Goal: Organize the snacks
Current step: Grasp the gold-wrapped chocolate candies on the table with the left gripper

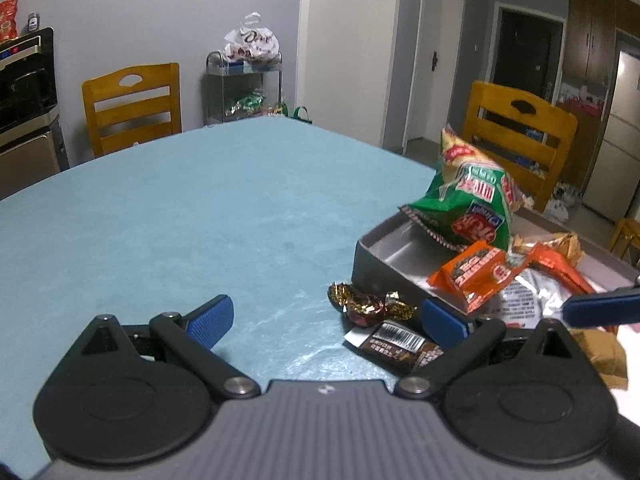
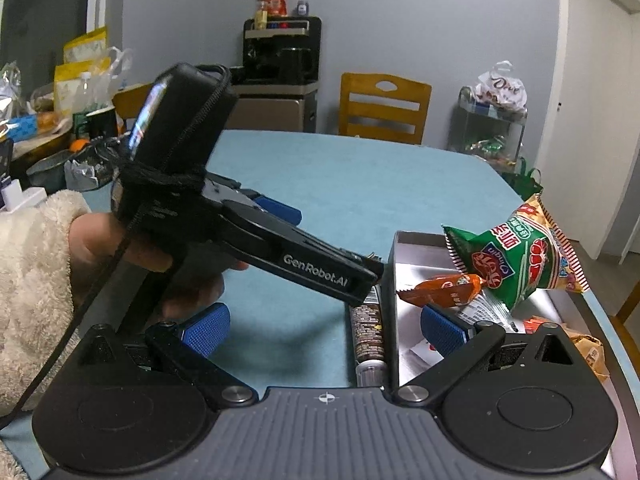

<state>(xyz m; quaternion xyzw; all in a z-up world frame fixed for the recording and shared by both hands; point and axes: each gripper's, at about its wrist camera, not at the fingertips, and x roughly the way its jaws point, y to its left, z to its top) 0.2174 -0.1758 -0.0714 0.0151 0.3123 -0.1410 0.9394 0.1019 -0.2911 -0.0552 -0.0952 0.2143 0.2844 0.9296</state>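
Snacks fill the gray box (image 1: 374, 250), but a foil candy (image 1: 362, 306) and a brown bar (image 1: 396, 346) lie on the blue table (image 1: 192, 220) beside it. Both the left gripper (image 1: 326, 318) and the right gripper (image 2: 324, 326) are spread wide, holding nothing. I think the left one must close on the candy next.

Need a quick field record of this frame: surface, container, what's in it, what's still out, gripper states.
surface: blue table
container: grey tray, at the table's right side
in tray: green snack bag, orange packet, silver packet
outside tray: gold-wrapped candy and brown snack bar, on the table beside the tray's near wall
left gripper: open, empty, above the loose snacks
right gripper: open, empty, over the tray edge
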